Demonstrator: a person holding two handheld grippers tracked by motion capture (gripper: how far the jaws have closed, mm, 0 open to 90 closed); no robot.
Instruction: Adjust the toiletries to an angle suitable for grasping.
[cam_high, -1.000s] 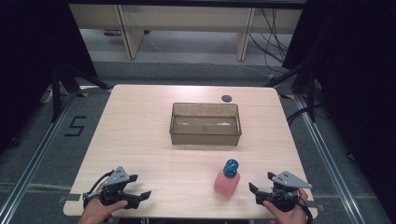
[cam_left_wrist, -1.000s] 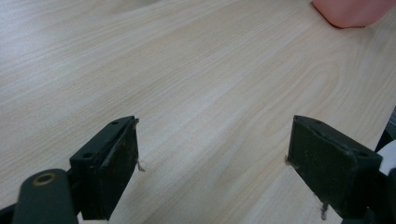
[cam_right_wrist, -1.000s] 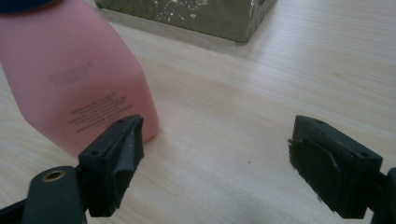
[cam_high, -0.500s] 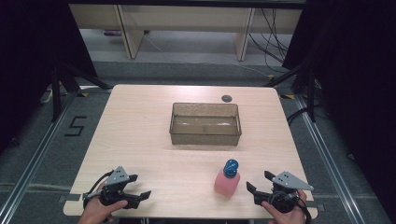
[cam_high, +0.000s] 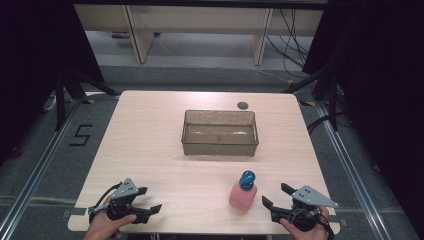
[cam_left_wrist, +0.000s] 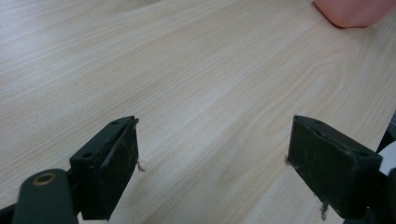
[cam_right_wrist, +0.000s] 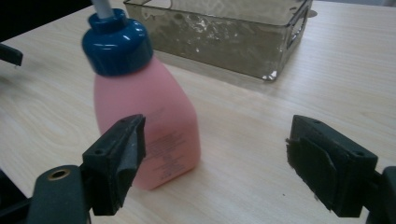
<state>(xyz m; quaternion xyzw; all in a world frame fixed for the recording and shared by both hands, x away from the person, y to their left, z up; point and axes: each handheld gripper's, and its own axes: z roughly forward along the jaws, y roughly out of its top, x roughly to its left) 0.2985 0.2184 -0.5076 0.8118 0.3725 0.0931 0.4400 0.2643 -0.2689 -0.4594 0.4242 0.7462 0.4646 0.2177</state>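
A pink bottle (cam_high: 242, 198) with a blue cap (cam_high: 247, 179) stands upright on the wooden table (cam_high: 150, 135), near its front right. My right gripper (cam_high: 274, 195) lies just right of the bottle, open, its jaws pointing at it. In the right gripper view the bottle (cam_right_wrist: 149, 102) stands just beyond the left jaw, apart from both pads of the right gripper (cam_right_wrist: 217, 123). At the front left my left gripper (cam_high: 150, 199) rests open and holds nothing. The left gripper (cam_left_wrist: 215, 123) has bare wood between its jaws, with the bottle's base (cam_left_wrist: 355, 11) far off.
A clear rectangular bin (cam_high: 220, 147) sits mid-table behind the bottle, also close in the right gripper view (cam_right_wrist: 224, 37). A small dark round spot (cam_high: 242, 105) marks the table's far edge. Dark floor and metal rails surround the table.
The right gripper has edged slightly left, toward the bottle. The left gripper and the bottle have kept still.
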